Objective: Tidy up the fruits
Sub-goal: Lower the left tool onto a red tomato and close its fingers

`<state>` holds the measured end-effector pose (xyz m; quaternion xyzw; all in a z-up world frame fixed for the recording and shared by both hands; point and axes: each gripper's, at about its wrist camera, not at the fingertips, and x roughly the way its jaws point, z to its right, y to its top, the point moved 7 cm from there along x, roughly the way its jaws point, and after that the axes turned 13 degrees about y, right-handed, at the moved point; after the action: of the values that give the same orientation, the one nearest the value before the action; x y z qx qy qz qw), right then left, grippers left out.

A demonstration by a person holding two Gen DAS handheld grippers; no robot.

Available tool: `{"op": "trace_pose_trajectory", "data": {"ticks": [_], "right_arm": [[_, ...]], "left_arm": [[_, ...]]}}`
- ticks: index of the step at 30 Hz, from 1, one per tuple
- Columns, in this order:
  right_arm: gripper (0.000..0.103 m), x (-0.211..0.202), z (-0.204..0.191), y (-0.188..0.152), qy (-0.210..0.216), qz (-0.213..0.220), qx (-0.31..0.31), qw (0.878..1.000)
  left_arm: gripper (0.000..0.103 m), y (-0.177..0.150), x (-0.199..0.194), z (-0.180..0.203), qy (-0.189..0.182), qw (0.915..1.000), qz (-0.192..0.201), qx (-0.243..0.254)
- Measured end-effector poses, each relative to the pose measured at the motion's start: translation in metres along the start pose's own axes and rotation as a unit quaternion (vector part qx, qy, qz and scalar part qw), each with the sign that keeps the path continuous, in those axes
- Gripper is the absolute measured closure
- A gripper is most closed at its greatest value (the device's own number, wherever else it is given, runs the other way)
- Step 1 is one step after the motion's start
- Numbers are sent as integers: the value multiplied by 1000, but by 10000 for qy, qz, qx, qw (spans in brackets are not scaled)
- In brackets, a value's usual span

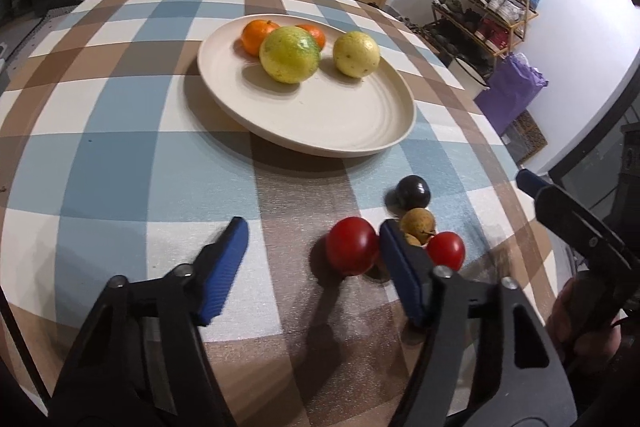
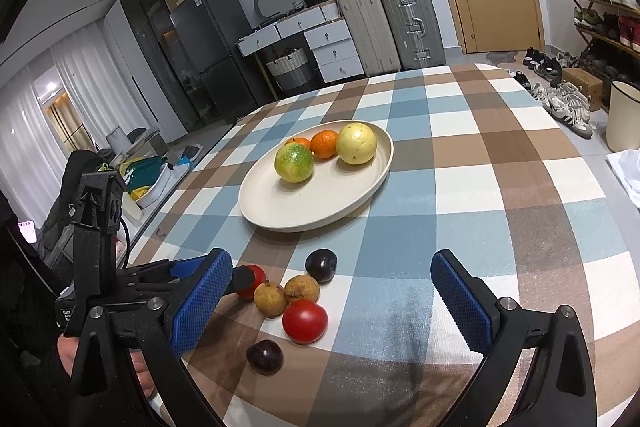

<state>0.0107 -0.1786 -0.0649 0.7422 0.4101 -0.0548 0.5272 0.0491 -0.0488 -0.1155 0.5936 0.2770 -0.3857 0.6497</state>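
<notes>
Checked cloth covers our table [image 1: 120, 155], the cream plate [image 1: 320, 115] already holding two oranges and two yellow-green fruits. Nearer us, our left gripper [image 1: 312, 243] straddles a red tomato [image 1: 352, 251] — jaws apart, right pad beside it, not yet pinching. Next we must close gently, then lift. Our right gripper [image 2: 332, 295] hangs open over the loose cluster.

We see an evenly lit indoor room, light falling from overhead: the fruits cast soft shadows onto the cream plate [image 1: 344, 131] and the checked tablecloth [image 1: 120, 155]. Small highlights glint on the red tomato [image 1: 352, 245]. Both fisheye views bend straight lines strongly and darken to black at the corners. The near blue pads [image 1: 226, 267] look slightly soft; the centre is sharp.
</notes>
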Motion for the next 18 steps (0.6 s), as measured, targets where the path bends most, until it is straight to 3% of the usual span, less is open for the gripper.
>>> {"op": "trace_pose_trajectory", "data": {"ticks": [7, 15, 18], "right_arm": [[1, 2, 3, -1, 22, -34, 49, 10000], [1, 5, 5, -4, 72, -103, 93, 9999], [1, 5, 4, -4, 102, -108, 97, 9998]], "left_arm": [[76, -2, -1, 14, -511, 9986, -23, 166], [80, -4, -2, 13, -678, 9976, -51, 120], [80, -4, -4, 11, -558, 9983, -1, 142]]}}
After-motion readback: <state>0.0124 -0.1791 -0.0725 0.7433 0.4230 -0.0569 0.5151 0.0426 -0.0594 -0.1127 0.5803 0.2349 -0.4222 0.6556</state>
